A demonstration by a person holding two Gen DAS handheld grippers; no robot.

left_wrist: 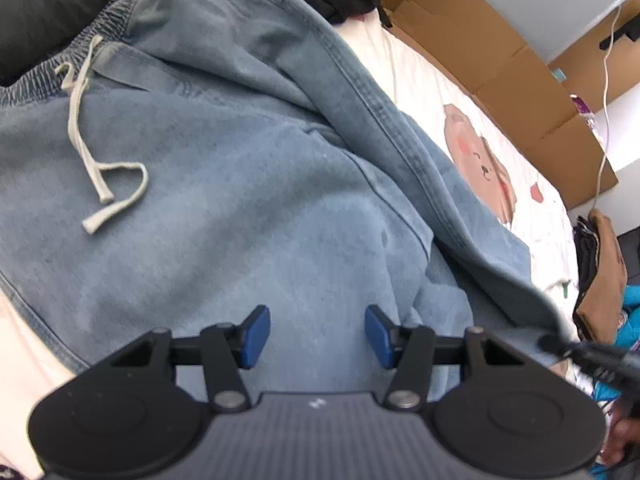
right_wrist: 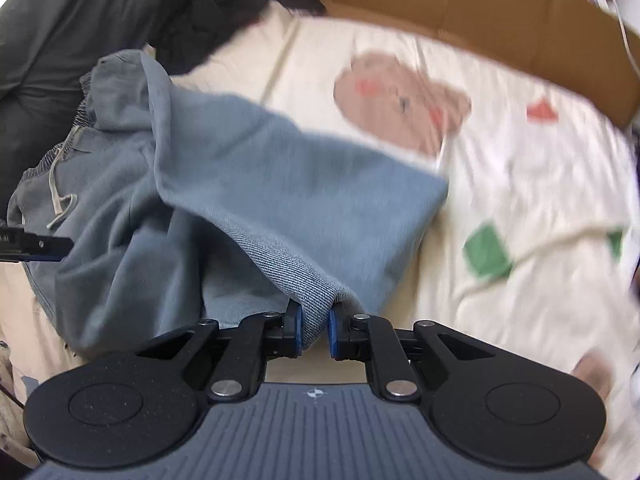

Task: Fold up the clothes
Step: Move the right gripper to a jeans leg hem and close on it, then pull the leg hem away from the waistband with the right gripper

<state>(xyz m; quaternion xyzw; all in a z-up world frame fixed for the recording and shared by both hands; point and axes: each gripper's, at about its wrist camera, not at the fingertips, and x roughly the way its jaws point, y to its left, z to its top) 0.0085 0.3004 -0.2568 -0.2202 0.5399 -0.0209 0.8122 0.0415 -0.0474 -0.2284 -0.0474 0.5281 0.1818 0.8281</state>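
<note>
Light blue sweatpants (left_wrist: 224,184) with an elastic waistband and a white drawstring (left_wrist: 100,168) lie on a cream bedsheet (left_wrist: 420,80). My left gripper (left_wrist: 317,334) hovers open just above the pants' upper part, with nothing between its blue pads. In the right wrist view the same pants (right_wrist: 248,200) are bunched, with one leg lifted and draped across. My right gripper (right_wrist: 314,330) is shut on the ribbed cuff (right_wrist: 308,280) of that leg, held above the sheet. At the left edge of the right view the left gripper's finger (right_wrist: 36,244) shows.
The sheet (right_wrist: 500,200) carries a bear print and coloured shapes. A cardboard box (left_wrist: 500,72) runs along the bed's far side, with a white cable (left_wrist: 606,92) over it. Dark clothes (right_wrist: 80,32) are piled at the head of the bed. Folded garments (left_wrist: 600,272) sit at the right.
</note>
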